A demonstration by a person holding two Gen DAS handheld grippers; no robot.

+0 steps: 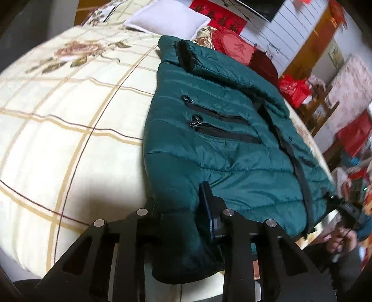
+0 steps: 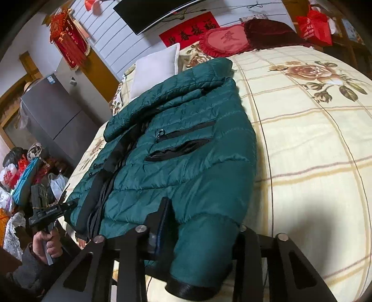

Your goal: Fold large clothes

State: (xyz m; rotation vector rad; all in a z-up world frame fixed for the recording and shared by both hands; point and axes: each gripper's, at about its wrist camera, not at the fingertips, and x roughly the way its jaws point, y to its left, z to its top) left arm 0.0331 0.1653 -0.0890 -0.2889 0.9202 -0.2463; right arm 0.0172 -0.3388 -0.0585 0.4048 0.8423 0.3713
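A dark green quilted jacket [image 1: 223, 139] lies flat on the bed [image 1: 69, 116], front up, over a cream bedspread with a grid of lines and printed roses. Its 2 zipped chest pockets [image 1: 220, 123] face up and its collar points toward a white pillow [image 1: 167, 18] at the head of the bed. The left gripper [image 1: 181, 213] pinches the jacket's near hem corner, fabric bunched between its black fingers [image 1: 209, 204]. The right gripper [image 2: 202, 220] is likewise pressed onto the hem at the other near corner (a cuffed sleeve end hangs below it). Each gripper shows in the other's view, held in a hand [image 2: 46, 244] at the bed edge.
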